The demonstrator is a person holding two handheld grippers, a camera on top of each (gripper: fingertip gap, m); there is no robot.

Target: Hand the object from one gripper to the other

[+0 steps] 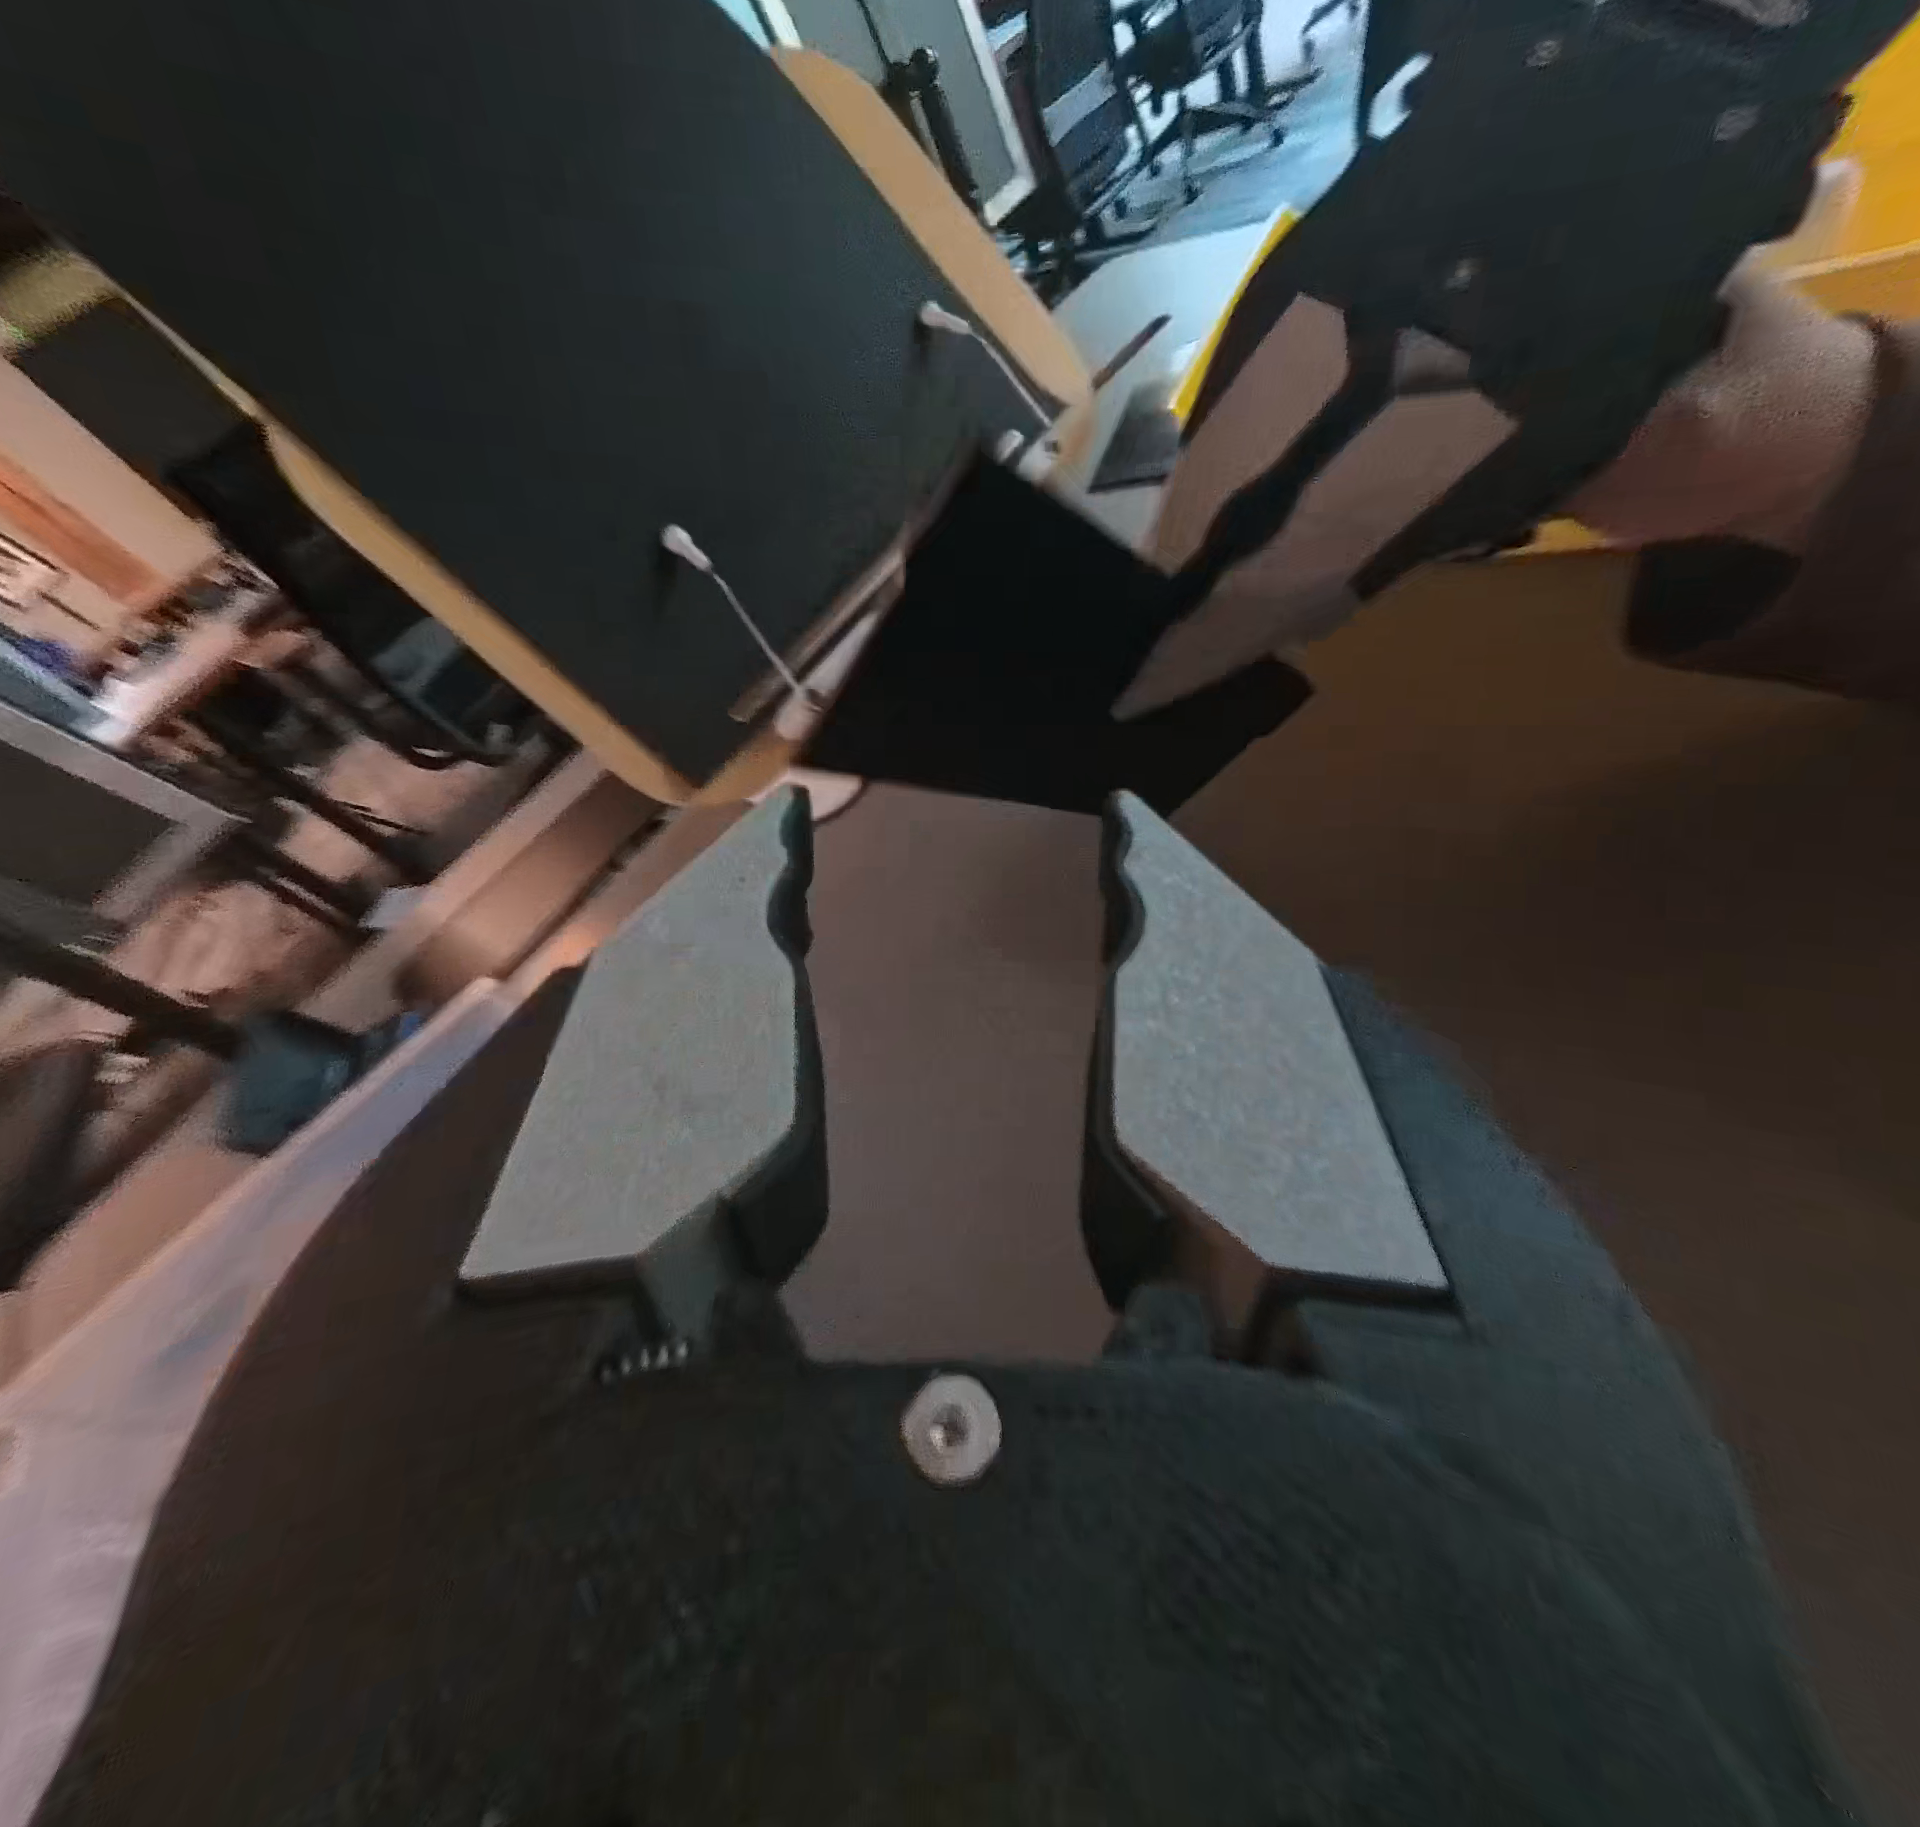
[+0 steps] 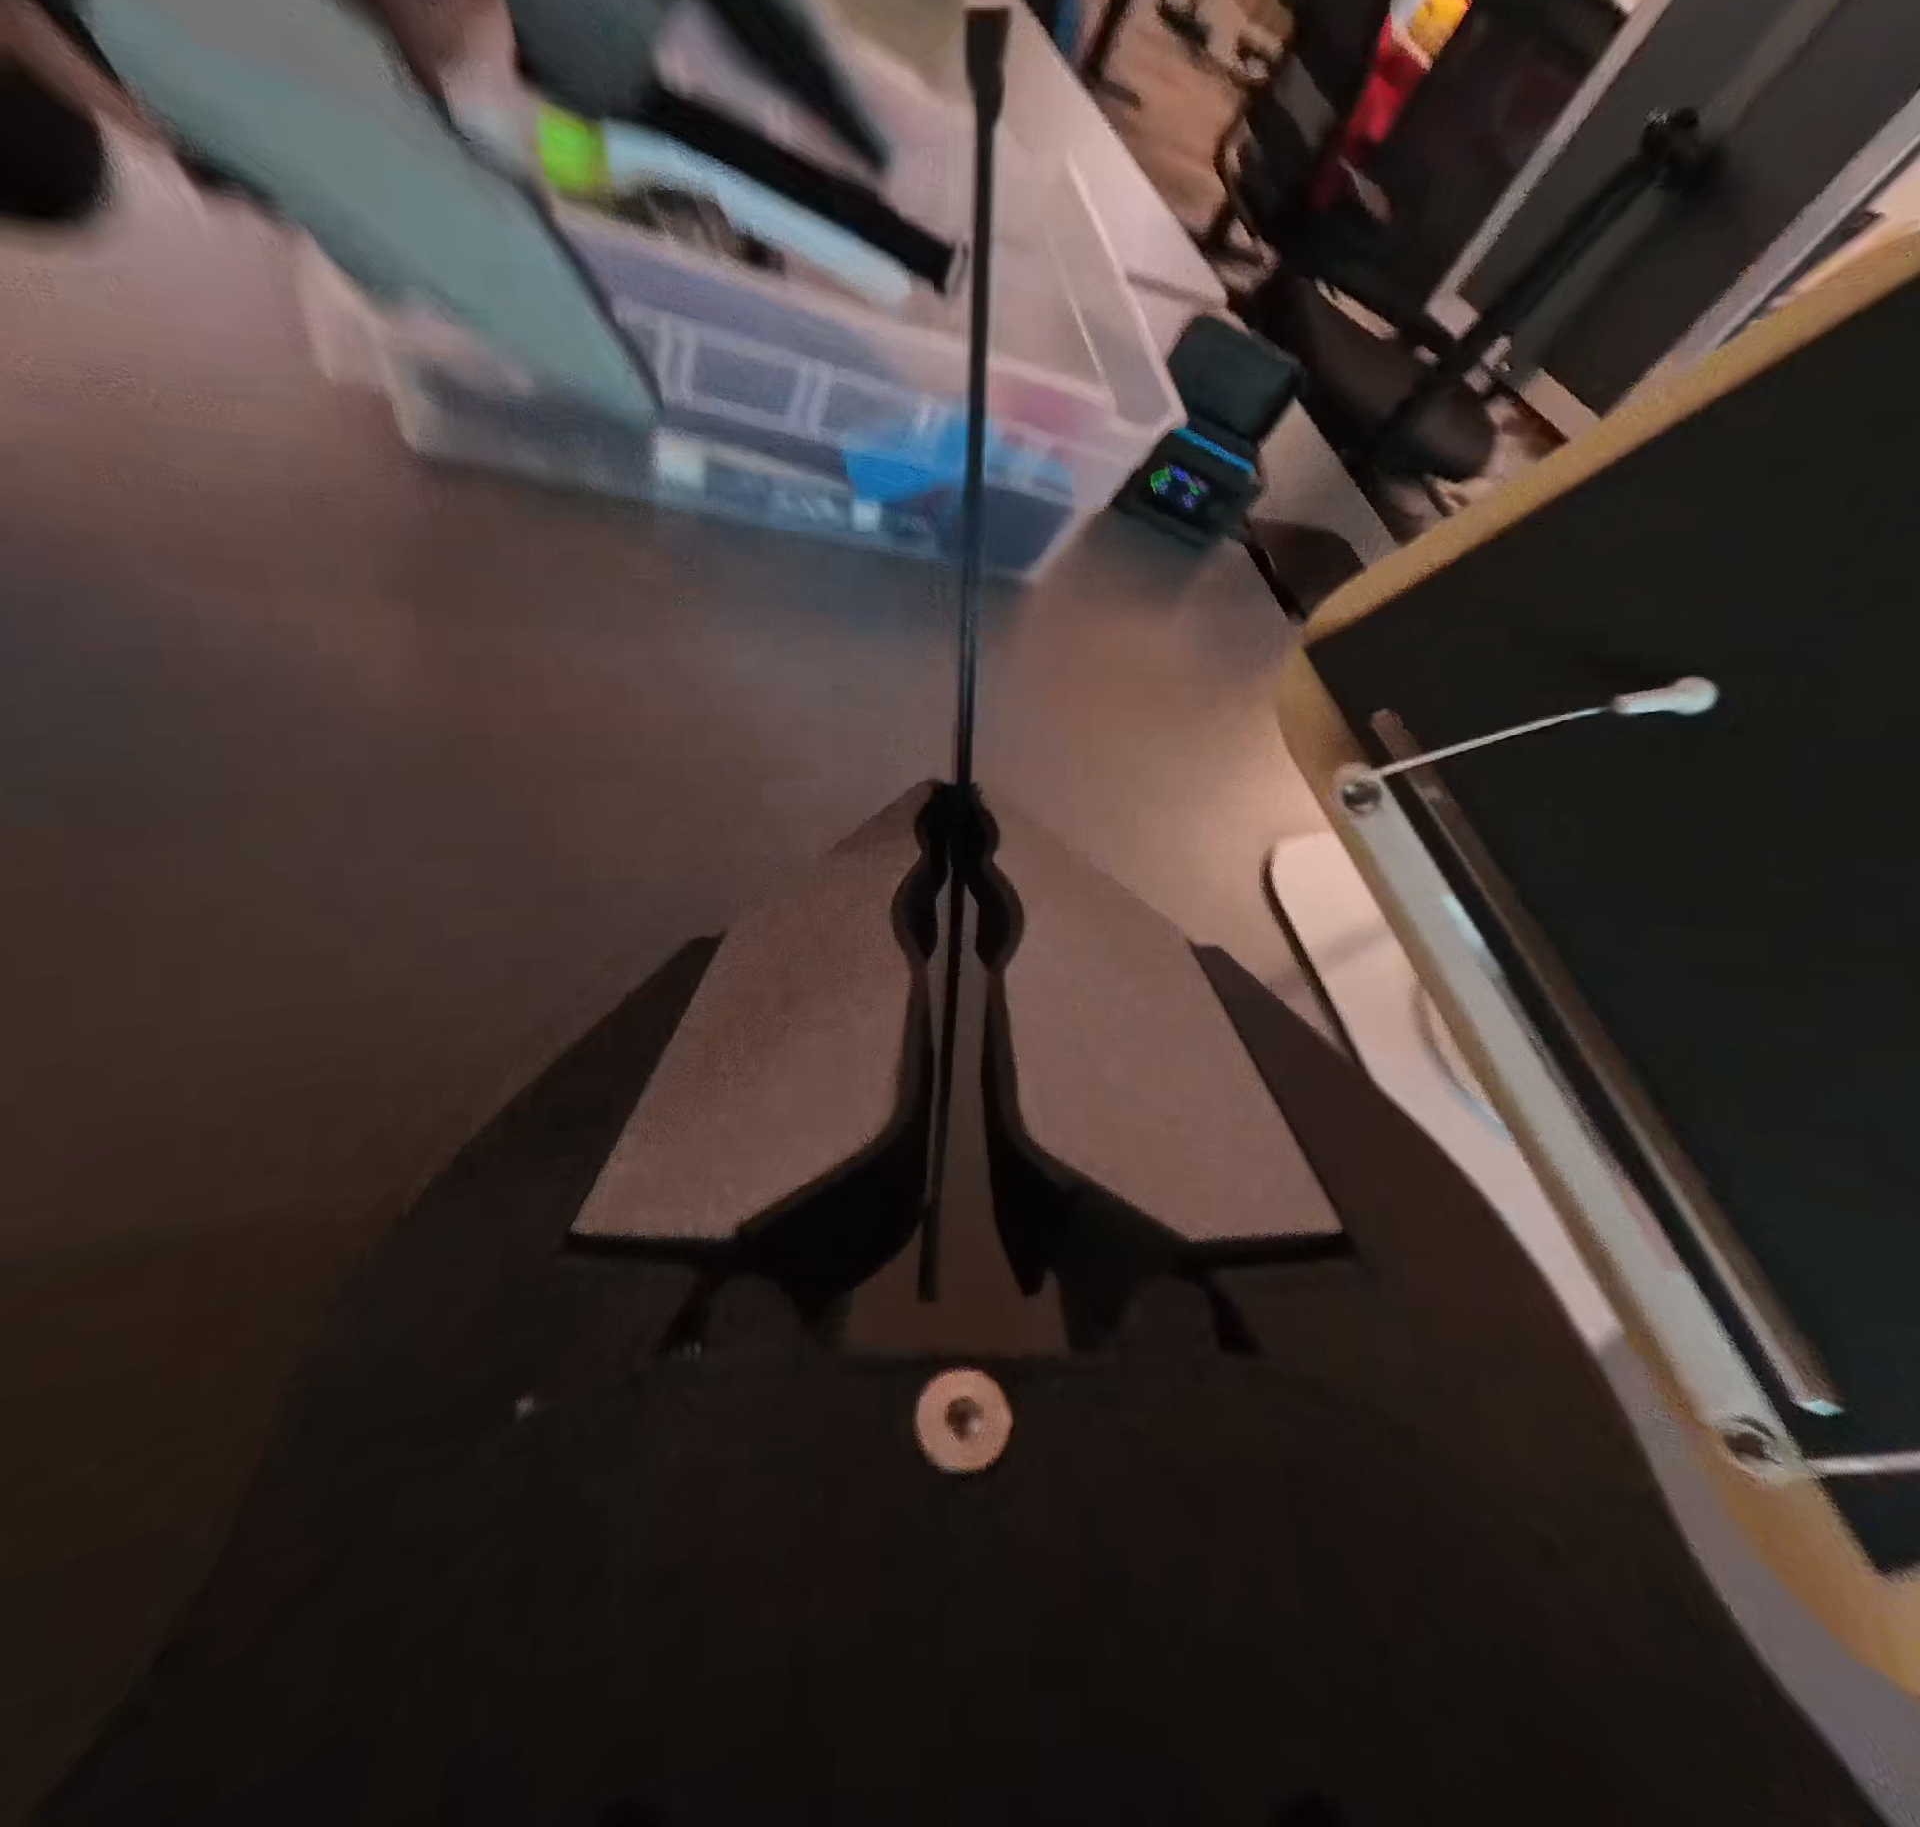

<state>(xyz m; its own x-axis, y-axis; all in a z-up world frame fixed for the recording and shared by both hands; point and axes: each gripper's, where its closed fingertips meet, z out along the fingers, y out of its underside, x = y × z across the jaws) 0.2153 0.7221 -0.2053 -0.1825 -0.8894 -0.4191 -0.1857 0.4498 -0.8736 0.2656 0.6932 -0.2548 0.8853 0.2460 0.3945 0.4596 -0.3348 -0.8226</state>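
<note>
**Right fingers clamp the flat black object, left fingers apart**

Your right gripper point(image 2: 961, 816) pinches a thin, flat black object point(image 2: 977, 406) edge-on between closed fingers, above the brown desk point(image 2: 364, 738). Your left gripper point(image 1: 951, 842) has its fingers spread with nothing between them, just short of the object point(image 1: 997, 634), beside a wood-edged black board point(image 1: 468, 271)

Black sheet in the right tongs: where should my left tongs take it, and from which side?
Take the black sheet by its free lower edge, the side away from the right tongs, which are shut on its far side. Come up from below, where the open left tongs sit. It is thin and flat, so probably roll them until the pads face its flat sides.
</note>
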